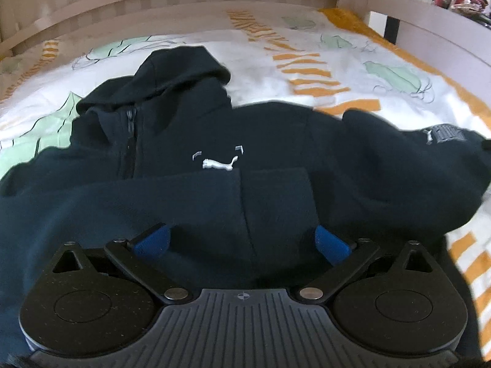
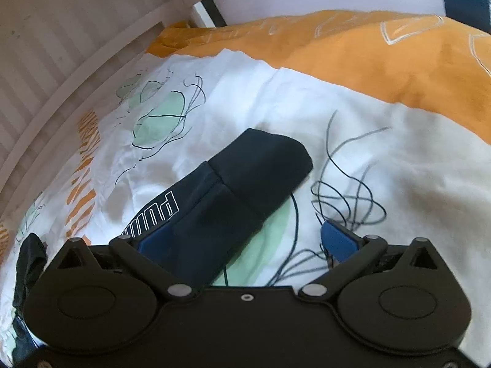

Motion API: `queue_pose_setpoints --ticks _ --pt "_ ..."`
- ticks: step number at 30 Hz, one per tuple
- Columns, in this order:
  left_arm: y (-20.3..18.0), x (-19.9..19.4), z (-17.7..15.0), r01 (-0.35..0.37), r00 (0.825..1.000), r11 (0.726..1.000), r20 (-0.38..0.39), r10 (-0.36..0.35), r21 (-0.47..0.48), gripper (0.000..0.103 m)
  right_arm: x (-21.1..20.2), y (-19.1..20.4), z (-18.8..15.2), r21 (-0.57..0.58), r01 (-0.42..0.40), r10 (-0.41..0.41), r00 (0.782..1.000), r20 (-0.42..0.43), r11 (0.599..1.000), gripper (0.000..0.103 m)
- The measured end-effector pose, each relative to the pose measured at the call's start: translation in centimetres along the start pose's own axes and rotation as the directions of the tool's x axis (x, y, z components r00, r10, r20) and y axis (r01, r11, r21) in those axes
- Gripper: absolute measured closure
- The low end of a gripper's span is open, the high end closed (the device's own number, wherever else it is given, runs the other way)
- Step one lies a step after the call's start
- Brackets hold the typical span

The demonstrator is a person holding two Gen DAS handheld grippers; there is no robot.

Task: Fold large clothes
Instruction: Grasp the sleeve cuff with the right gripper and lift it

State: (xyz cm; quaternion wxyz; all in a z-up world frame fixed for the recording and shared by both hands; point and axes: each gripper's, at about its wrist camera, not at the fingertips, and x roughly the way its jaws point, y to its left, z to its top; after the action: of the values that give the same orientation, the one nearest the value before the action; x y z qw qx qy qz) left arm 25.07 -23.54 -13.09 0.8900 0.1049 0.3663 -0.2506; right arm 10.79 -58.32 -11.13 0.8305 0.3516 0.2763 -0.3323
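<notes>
Between my left gripper's spread fingers lies only dark fabric, nothing pinched; my right gripper is also wide apart, straddling the sleeve, probably to take it for folding inward. Beyond, the navy hoodie lies zipped and face-up on the patterned bedspread.

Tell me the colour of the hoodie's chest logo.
White, on the dark navy hoodie; logo clearest in the left wrist view.

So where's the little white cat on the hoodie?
In the left wrist view, the white cat logo sits mid-chest on the dark hoodie, right of the zip, above the folded-over sleeve.
</notes>
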Motion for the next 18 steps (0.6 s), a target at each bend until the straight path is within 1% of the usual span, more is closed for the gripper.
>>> queue_pose_setpoints --ticks 2,3,4,6,7,8,10,11,12,13,15,17,18 --pt "-0.3 -0.2 -0.7 -0.016 0.999 1.000 0.046 0.016 0.003 0.000 0.3 0.2 0.0 -0.019 -0.008 0.008 1.000 0.010 1.000 0.000" --pt "-0.5 -0.3 -1.0 -0.022 0.998 1.000 0.058 0.022 0.010 0.000 0.6 0.2 0.2 -0.023 -0.017 0.017 1.000 0.015 1.000 0.000" --pt "-0.5 -0.3 -1.1 -0.025 0.998 1.000 0.066 0.024 0.013 0.000 0.8 0.2 0.3 -0.022 -0.028 0.028 0.999 0.019 0.999 0.002" --pt "-0.5 -0.3 -1.0 -0.023 0.998 1.000 0.064 0.022 0.011 0.000 0.9 0.1 0.5 -0.013 -0.040 0.041 0.999 0.032 0.999 0.011" --pt "-0.4 -0.3 -1.0 -0.021 0.998 1.000 0.063 0.020 0.010 0.000 0.9 0.1 0.6 -0.010 -0.040 0.041 0.998 0.040 0.999 0.021" --pt "-0.4 -0.3 -0.9 -0.018 0.998 1.000 0.063 0.018 0.008 0.000 1.0 0.0 0.7 -0.008 -0.041 0.041 0.998 0.046 0.999 0.026" --pt "-0.3 -0.3 -0.9 -0.015 0.998 1.000 0.066 0.015 0.005 0.000 0.9 -0.2 0.9 0.002 -0.036 0.035 0.998 0.053 0.999 0.043" --pt "-0.3 -0.3 -1.0 -0.013 0.998 1.000 0.068 0.013 0.003 0.000 0.7 -0.4 1.1 0.011 -0.046 0.045 0.997 0.056 0.999 0.052" --pt "-0.4 -0.3 -1.0 -0.013 0.998 1.000 0.069 0.013 0.003 0.000 0.6 -0.6 1.2 0.023 -0.063 0.061 0.996 0.060 0.998 0.057" --pt "-0.4 -0.3 -1.0 -0.012 0.998 1.000 0.068 0.012 0.002 0.000 0.4 -0.7 1.4 0.033 -0.082 0.079 0.995 0.064 0.996 0.061" --pt "-0.3 -0.2 -1.0 -0.010 0.998 1.000 0.066 0.010 0.001 0.000 -0.1 -0.5 1.6 0.031 -0.108 0.106 0.991 0.079 0.994 0.064" --pt "-0.3 -0.2 -0.9 -0.008 0.998 1.000 0.062 0.008 0.000 0.000 -0.7 0.4 1.7 -0.007 -0.125 0.125 0.988 0.096 0.992 0.070" --pt "-0.3 -0.2 -0.9 -0.006 0.998 1.000 0.059 0.006 -0.001 0.000 -1.0 0.9 1.8 -0.034 -0.132 0.135 0.985 0.106 0.991 0.070"
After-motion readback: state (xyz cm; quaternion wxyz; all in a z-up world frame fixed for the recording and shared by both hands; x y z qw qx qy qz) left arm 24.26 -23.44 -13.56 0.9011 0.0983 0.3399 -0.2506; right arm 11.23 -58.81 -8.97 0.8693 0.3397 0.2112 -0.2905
